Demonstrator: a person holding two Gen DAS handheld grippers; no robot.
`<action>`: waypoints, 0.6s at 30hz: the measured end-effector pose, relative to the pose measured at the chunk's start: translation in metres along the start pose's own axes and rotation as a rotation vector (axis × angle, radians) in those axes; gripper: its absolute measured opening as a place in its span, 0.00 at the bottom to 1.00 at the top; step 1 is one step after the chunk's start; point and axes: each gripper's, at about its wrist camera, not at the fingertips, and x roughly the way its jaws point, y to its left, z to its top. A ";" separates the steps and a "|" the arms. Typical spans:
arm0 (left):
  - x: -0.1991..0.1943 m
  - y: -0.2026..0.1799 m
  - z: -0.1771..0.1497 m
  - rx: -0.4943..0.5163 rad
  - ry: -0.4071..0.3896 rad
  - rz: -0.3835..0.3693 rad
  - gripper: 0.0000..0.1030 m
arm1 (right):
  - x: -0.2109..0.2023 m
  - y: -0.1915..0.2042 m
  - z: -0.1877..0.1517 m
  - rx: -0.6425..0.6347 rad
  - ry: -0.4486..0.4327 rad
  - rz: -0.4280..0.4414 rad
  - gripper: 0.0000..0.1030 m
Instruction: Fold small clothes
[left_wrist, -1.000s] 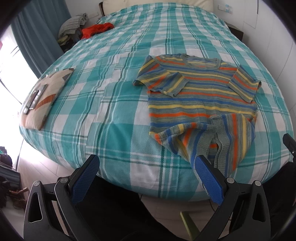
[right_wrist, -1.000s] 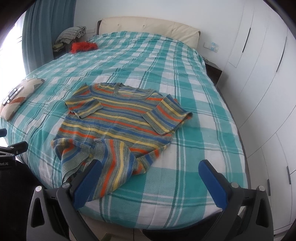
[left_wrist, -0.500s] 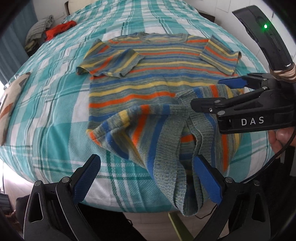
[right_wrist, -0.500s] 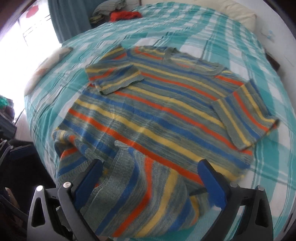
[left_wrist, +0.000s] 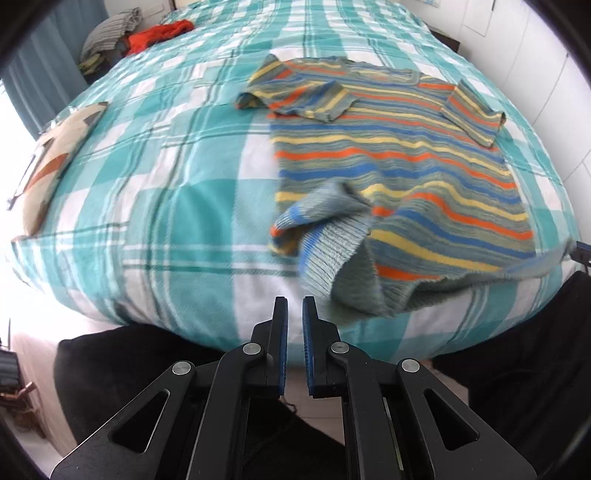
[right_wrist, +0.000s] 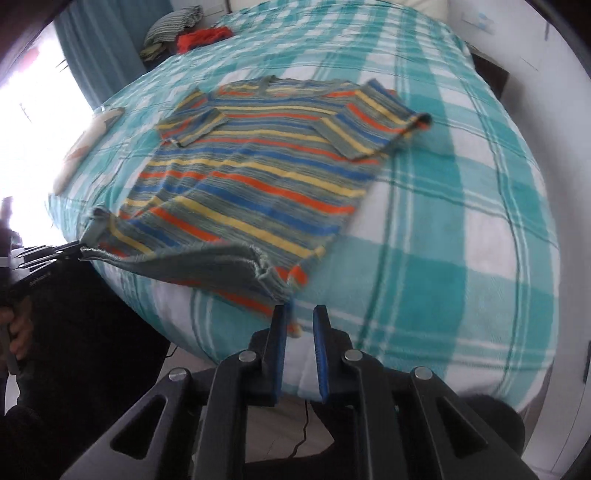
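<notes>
Both tools have closed since before, pinching the striped knit shirt's hem.

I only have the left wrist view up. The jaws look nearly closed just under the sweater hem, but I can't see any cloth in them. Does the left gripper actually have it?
Observer: It appears so. The right wrist view shows the left gripper from the side, pinching one hem corner of the striped sweater.
Operator: And the right one? I only see its tip at my frame edge.
Observer: The other hem corner runs down between the fingers of the right gripper, which are nearly closed.
</notes>
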 end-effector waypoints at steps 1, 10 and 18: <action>-0.003 0.006 -0.001 -0.004 -0.005 0.015 0.08 | 0.000 -0.008 -0.006 0.032 0.012 -0.023 0.20; 0.054 0.047 0.025 -0.239 0.041 -0.094 0.84 | 0.039 -0.047 -0.019 0.460 0.028 0.257 0.70; 0.078 0.030 0.002 -0.245 0.177 -0.224 0.00 | 0.105 -0.001 -0.033 0.348 0.274 0.319 0.04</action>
